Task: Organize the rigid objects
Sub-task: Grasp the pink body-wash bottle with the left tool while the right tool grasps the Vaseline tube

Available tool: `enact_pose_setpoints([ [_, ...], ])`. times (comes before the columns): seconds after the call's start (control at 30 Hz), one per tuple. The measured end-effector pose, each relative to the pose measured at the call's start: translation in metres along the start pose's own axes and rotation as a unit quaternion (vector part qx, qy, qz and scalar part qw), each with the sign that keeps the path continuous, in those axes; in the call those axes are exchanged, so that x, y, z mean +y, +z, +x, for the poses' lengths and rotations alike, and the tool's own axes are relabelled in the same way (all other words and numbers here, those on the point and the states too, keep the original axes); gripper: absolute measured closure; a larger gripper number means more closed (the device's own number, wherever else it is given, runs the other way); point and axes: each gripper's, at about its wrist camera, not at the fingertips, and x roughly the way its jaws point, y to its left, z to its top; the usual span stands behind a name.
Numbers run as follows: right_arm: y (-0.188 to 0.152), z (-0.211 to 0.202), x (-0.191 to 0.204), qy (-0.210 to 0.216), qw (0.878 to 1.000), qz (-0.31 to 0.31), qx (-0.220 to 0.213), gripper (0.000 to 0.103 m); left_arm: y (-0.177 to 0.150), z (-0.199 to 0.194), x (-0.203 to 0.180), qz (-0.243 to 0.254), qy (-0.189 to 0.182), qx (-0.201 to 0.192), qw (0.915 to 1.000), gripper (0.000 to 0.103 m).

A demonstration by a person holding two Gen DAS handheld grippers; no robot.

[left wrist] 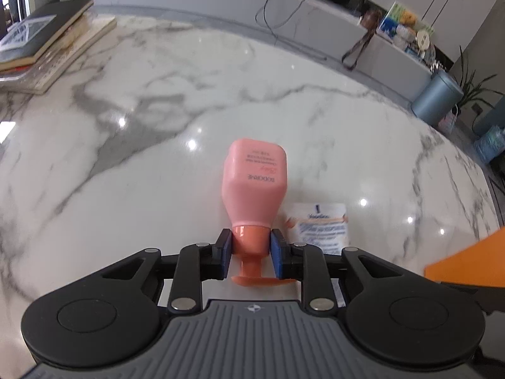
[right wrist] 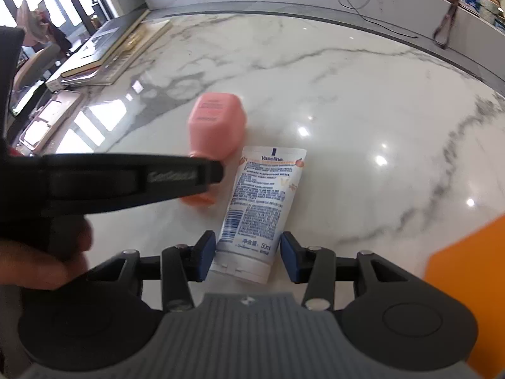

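Note:
A pink bottle (left wrist: 255,180) with an orange pump cap lies on the white marble table (left wrist: 157,126). My left gripper (left wrist: 251,252) is shut on the bottle's orange neck. The bottle also shows in the right wrist view (right wrist: 217,123), partly hidden by the left gripper's black body (right wrist: 126,177). A white Vaseline tube (right wrist: 258,208) lies beside the bottle, cap end toward me. My right gripper (right wrist: 247,257) is open, its blue pads either side of the tube's cap end without touching. The tube also shows in the left wrist view (left wrist: 320,227).
A stack of books (left wrist: 41,44) lies at the table's far left. A pink compartment tray (right wrist: 47,120) sits at the left edge. An orange object (right wrist: 467,284) is at the near right. A cable (left wrist: 277,28) and a strap (left wrist: 356,50) hang over the back ledge.

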Motion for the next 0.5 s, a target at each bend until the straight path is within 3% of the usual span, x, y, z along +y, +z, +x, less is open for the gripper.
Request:
enact_pose_setpoints([
  [0.27, -0.028, -0.02, -0.003, -0.019, 0.999, 0.009, 0.035, 0.058, -0.03, -0.024, -0.004, 0.019, -0.001, 0.088, 0.9959, 0.074],
  [0.43, -0.041, -0.027, 0.002, -0.037, 0.998, -0.008, 0.041, 0.058, -0.044, -0.033, -0.004, 0.022, 0.004, 0.116, 0.9929, 0.074],
  [0.5, -0.043, -0.03, 0.002, -0.038, 0.999, -0.007, 0.035, 0.055, -0.047, -0.034, -0.002, 0.017, 0.002, 0.114, 0.9933, 0.067],
])
